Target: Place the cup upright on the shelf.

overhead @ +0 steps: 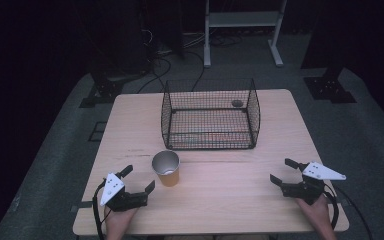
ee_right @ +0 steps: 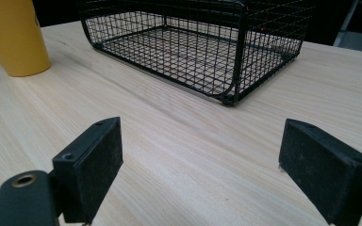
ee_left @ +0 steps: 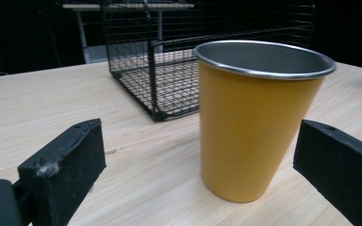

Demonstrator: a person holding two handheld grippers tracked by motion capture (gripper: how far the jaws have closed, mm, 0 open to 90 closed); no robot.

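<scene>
A yellow metal cup with a bare steel rim and inside (overhead: 166, 168) stands upright near the front-left of the pale wooden worktop (overhead: 230, 185), just ahead of the left claw (overhead: 140, 179), whose two black jaws are spread wide and grip nothing. In the left gripper view the cup (ee_left: 252, 120) rises between the padded jaws but farther out than them, closer to the right-hand one, with bare wood showing on both sides of its base and no pad touching it. Its open mouth faces up and no contents can be seen inside

Just behind the cup, near the middle of the worktop, sits a black wire-mesh basket with an open top (overhead: 210, 116); a small dark round object (overhead: 237, 103) lies at its far right corner, too small to identify. Cup and basket stand close together but apart

At the front-right of the worktop, well away from the cup, the right claw (overhead: 281, 172) is likewise held wide open and empty, its jaws pointing left and inward over bare wood. The right gripper view looks across the grain toward a corner of the basket (ee_right: 193, 52), with the lower part of the cup (ee_right: 14, 37) at the upper left edge

A person's hand holds each gripper at the near edge of the worktop, with a grey three-cornered plate on top of each tool. Beyond the worktop are a grey carpeted floor (overhead: 370, 135), trailing cables and a white metal frame (overhead: 242, 22) against a dark background
</scene>
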